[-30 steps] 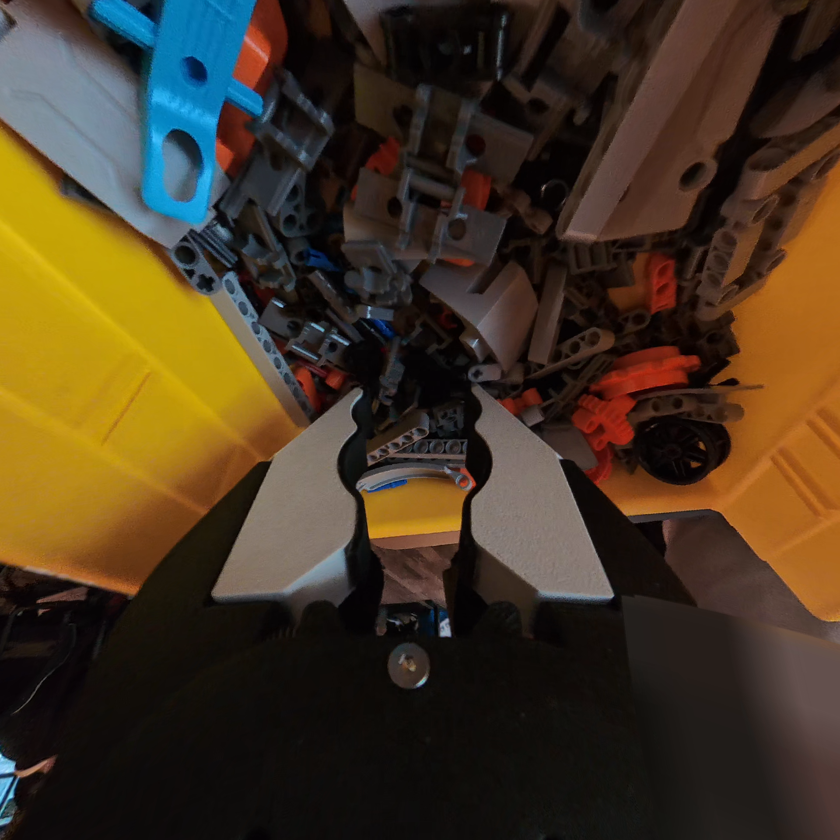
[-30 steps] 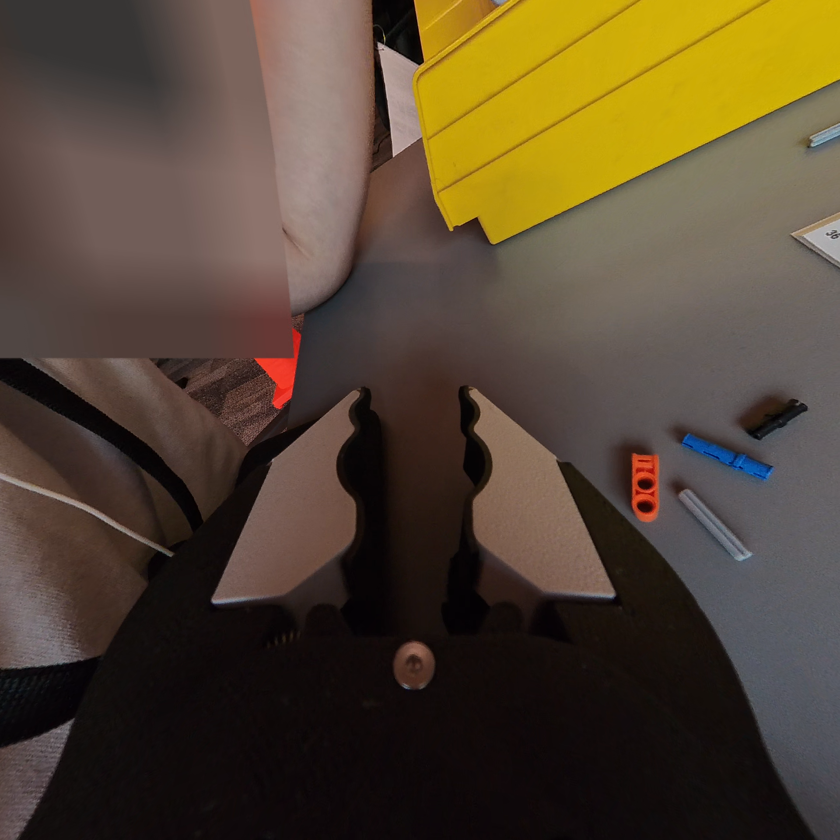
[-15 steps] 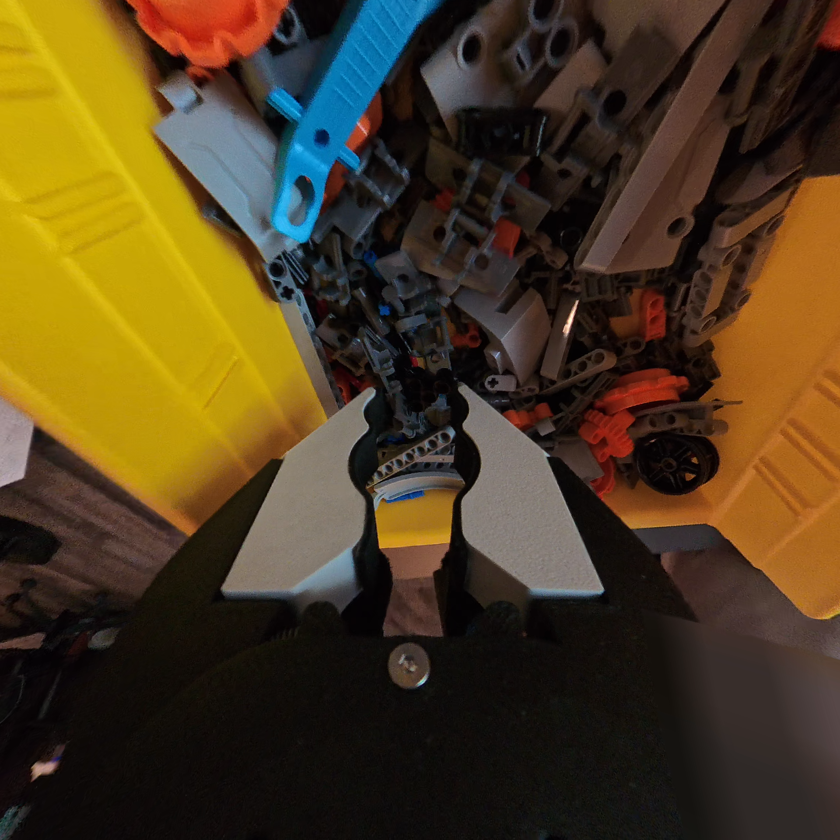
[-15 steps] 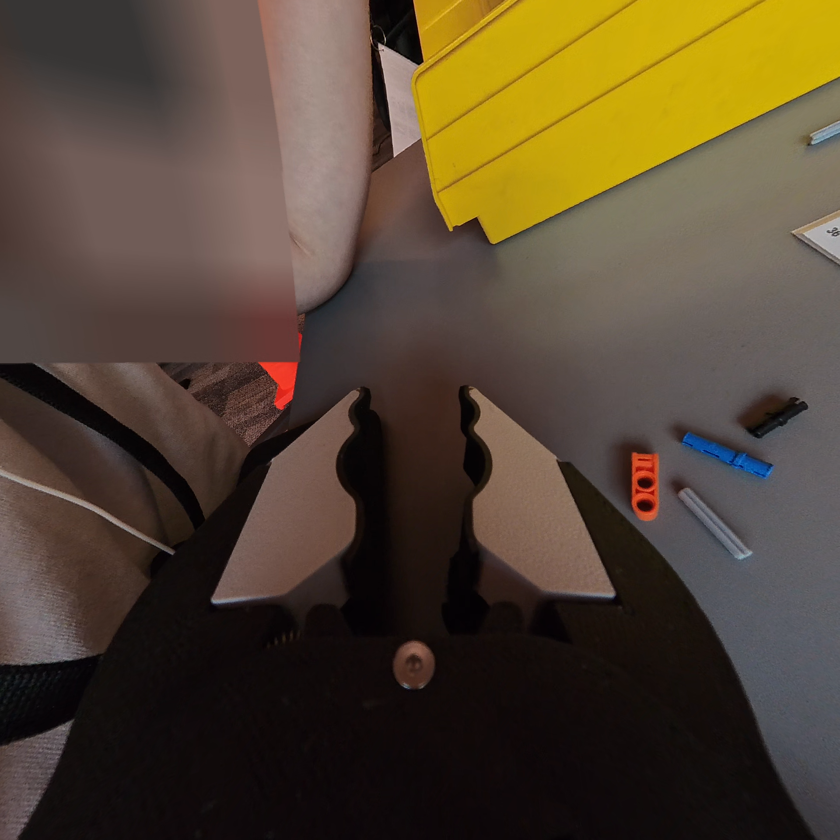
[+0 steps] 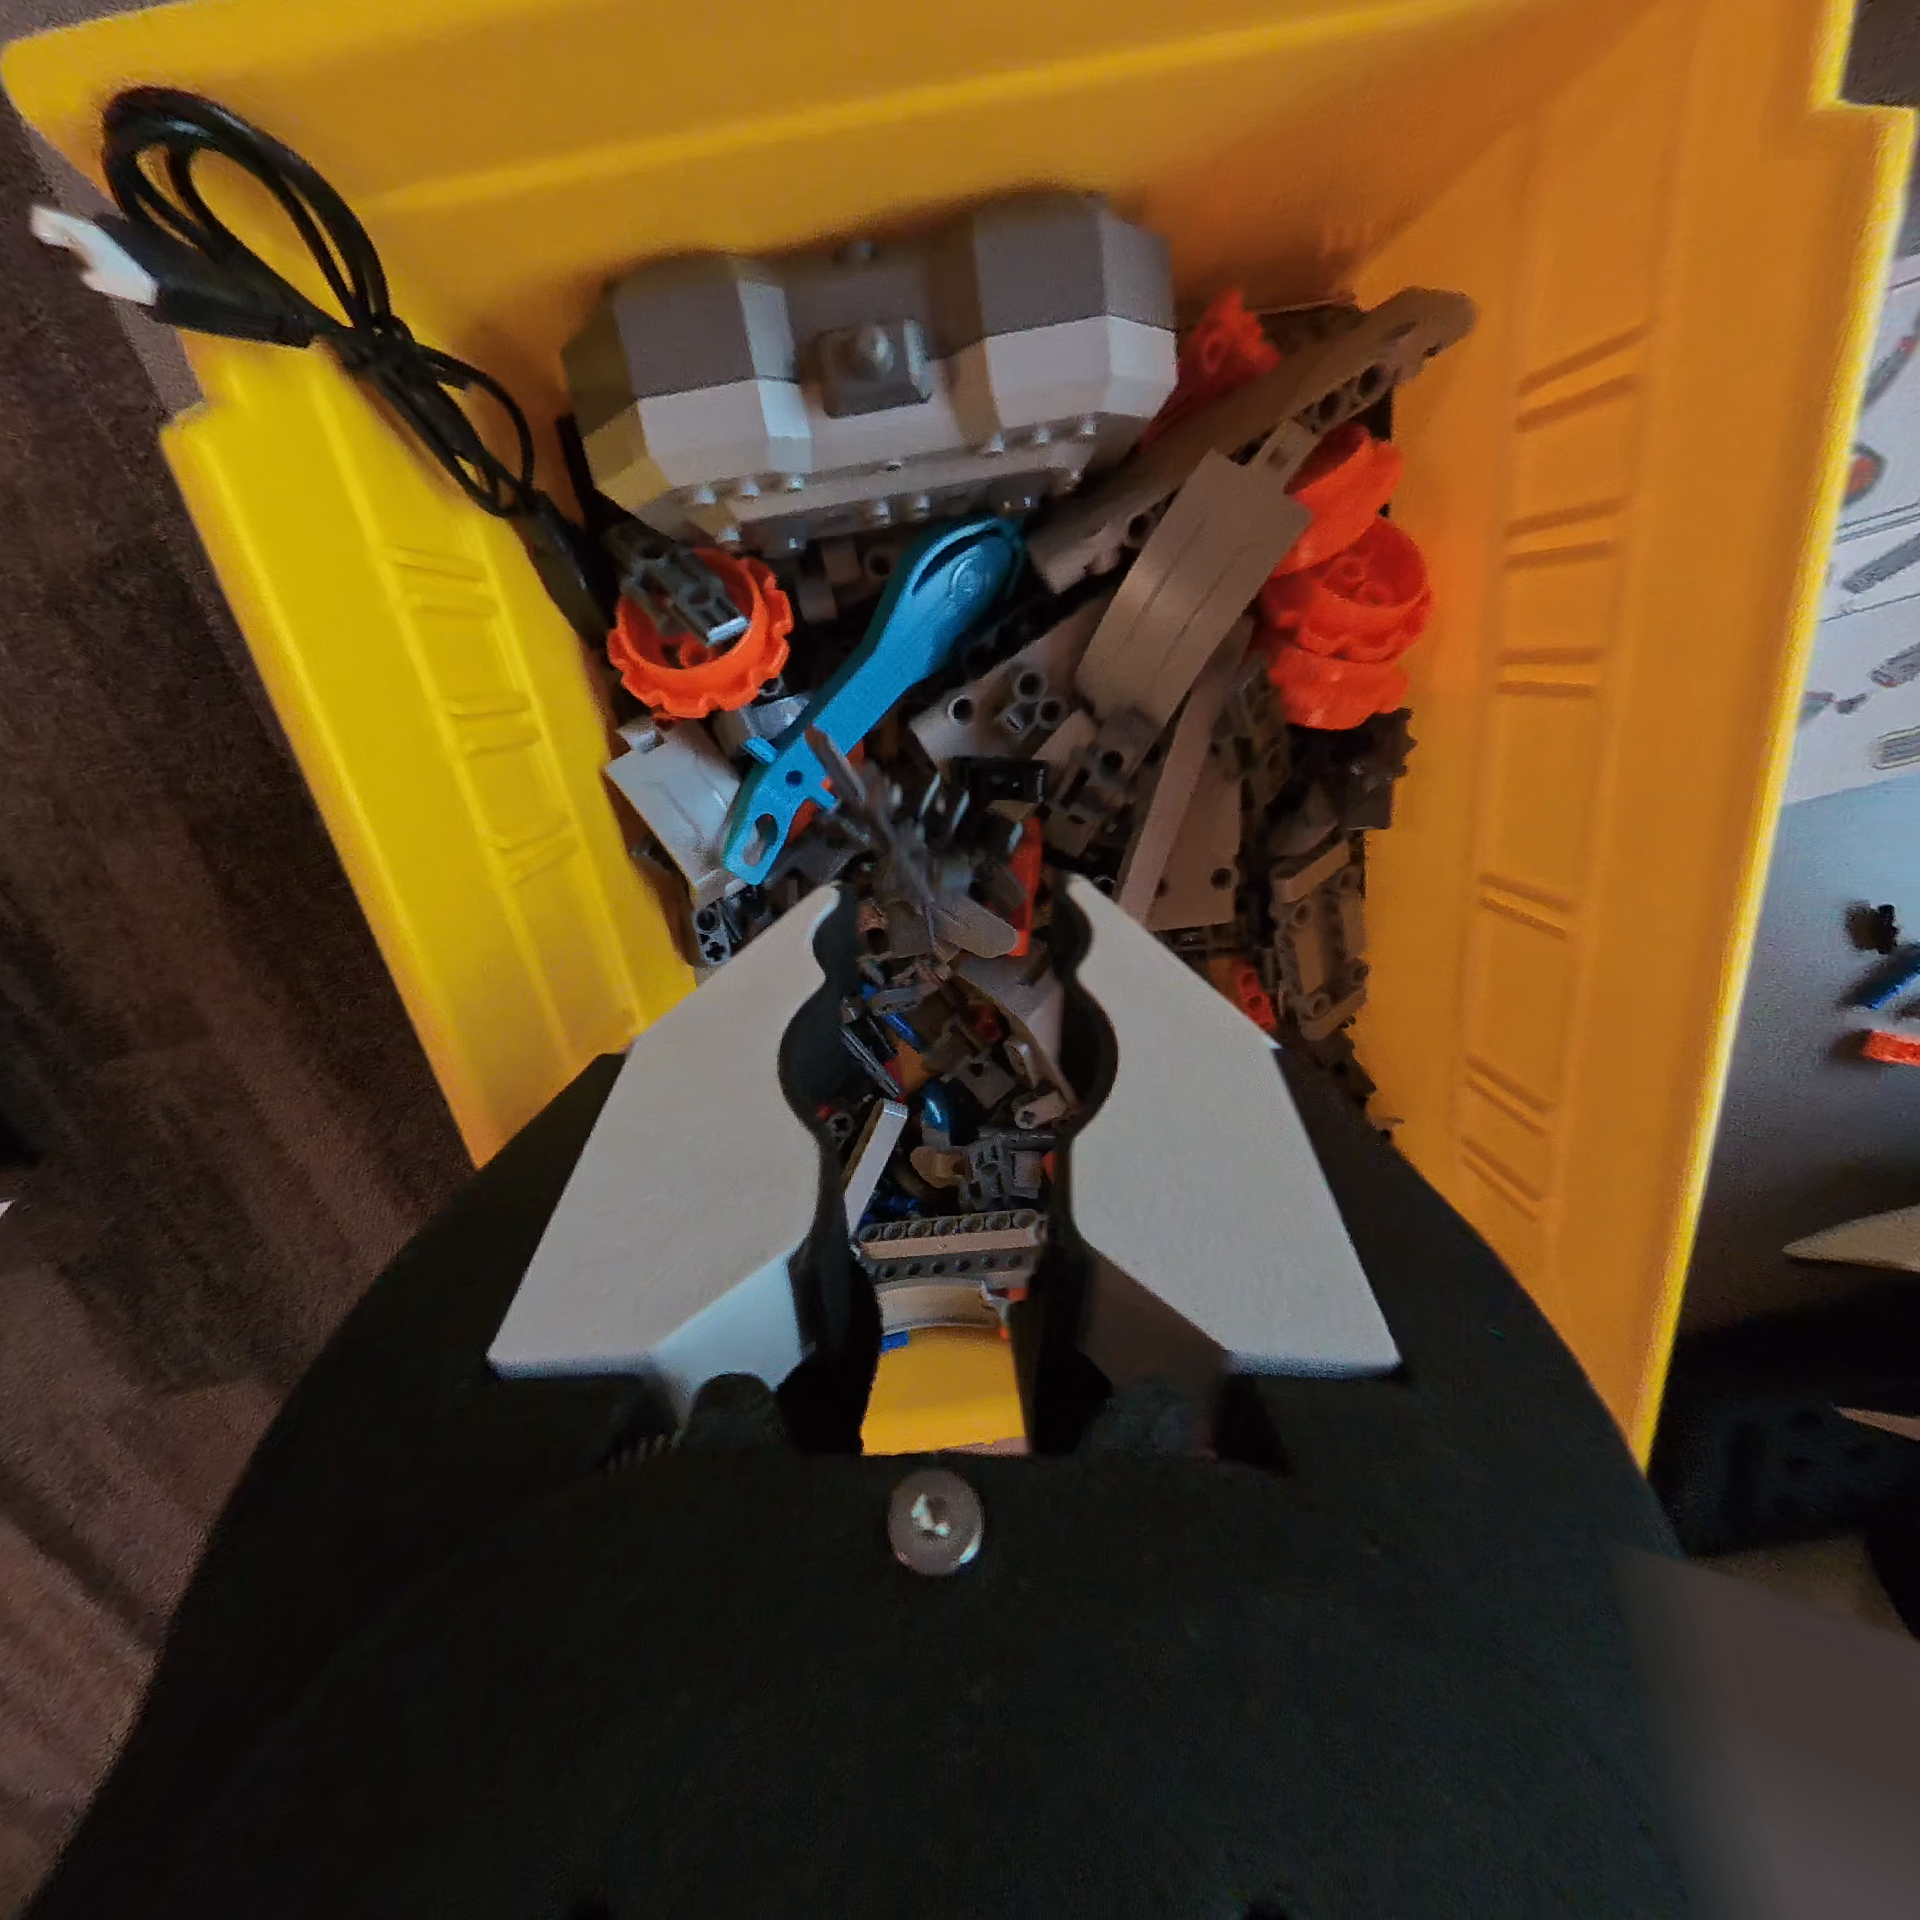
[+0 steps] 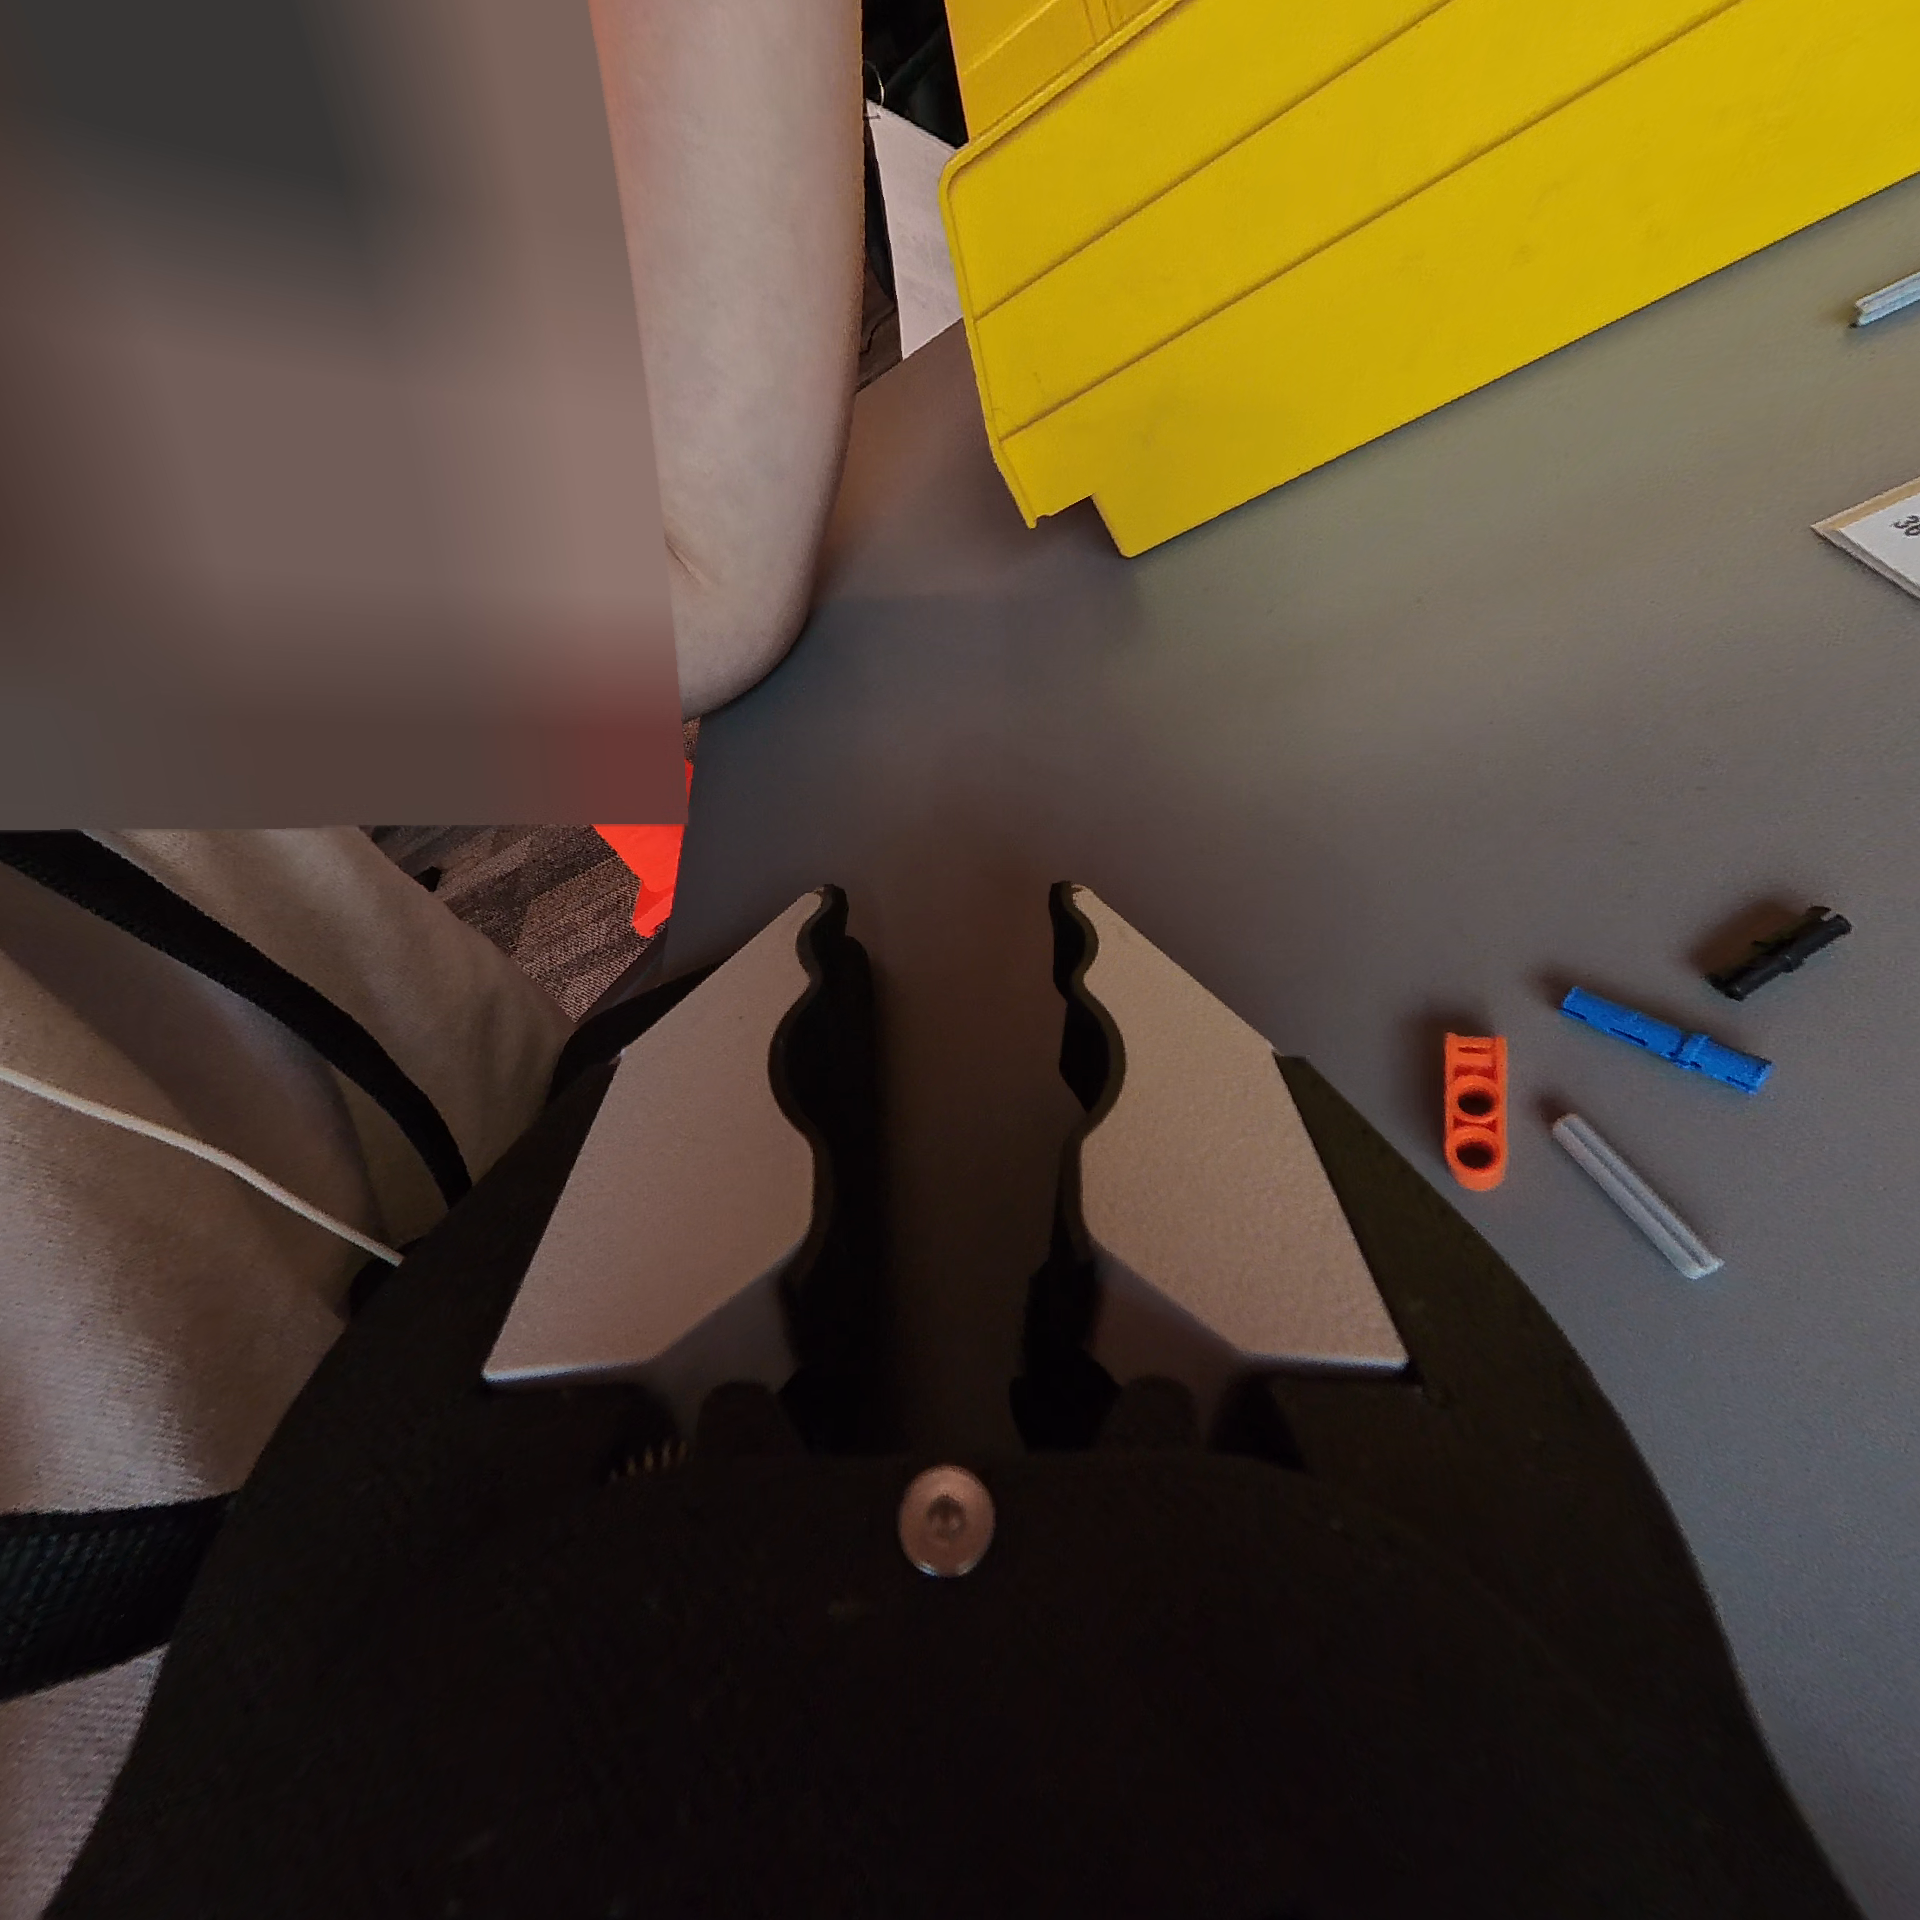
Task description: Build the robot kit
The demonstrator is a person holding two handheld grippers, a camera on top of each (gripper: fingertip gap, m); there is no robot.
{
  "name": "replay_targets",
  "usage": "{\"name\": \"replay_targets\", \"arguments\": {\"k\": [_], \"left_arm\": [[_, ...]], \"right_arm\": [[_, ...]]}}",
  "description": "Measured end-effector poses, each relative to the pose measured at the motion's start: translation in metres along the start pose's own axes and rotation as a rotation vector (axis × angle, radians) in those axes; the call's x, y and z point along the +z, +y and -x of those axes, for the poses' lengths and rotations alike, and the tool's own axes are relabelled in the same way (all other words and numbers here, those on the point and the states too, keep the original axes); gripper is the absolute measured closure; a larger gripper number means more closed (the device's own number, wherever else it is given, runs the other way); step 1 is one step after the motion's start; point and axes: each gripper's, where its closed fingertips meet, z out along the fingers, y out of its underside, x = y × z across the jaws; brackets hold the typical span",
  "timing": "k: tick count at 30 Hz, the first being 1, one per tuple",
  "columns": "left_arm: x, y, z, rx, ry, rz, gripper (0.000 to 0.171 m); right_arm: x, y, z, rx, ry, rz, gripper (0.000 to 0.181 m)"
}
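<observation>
Since before, our left gripper (image 5: 951,904) pulled back above the yellow bin (image 5: 436,665), fingers apart, empty; right gripper (image 6: 948,902) idle over the bench (image 6: 1351,727), fingers apart; we'd single out one piece.

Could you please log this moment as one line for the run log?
left gripper: open, above parts in yellow bin | right gripper: open, over grey table, empty | nearest: orange beam

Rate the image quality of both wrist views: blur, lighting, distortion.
Left wrist view: motion-smeared, worst around the parts at the left gripper; yellow bin walls bow from the wide lens. Right wrist view: sharp; orange piece and blue pin crisp, grey table evenly lit, right gripper shadowing it.
</observation>
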Motion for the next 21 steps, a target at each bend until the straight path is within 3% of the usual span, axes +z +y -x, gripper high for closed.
{"name": "replay_targets", "arguments": {"k": [2, 11, 16, 21], "left_arm": [[0.0, 0.005, -0.002, 0.002, 0.013, 0.019, 0.123], [-0.006, 0.052, 0.026, -0.087, -0.084, 0.171, 0.128], [0.003, 0.098, 0.023, -0.072, -0.066, 0.379, 0.13], [0.014, 0.108, 0.023, -0.075, -0.073, 0.473, 0.12]], "right_arm": [[0.0, 0.0, 0.0, 0.001, -0.001, 0.0, 0.142], [0.0, 0.0, 0.0, 0.001, -0.002, 0.003, 0.141], [0.001, 0.001, 0.0, 0.0, -0.001, 0.006, 0.141], [0.001, 0.001, 0.0, 0.0, -0.002, 0.01, 0.141]]}}
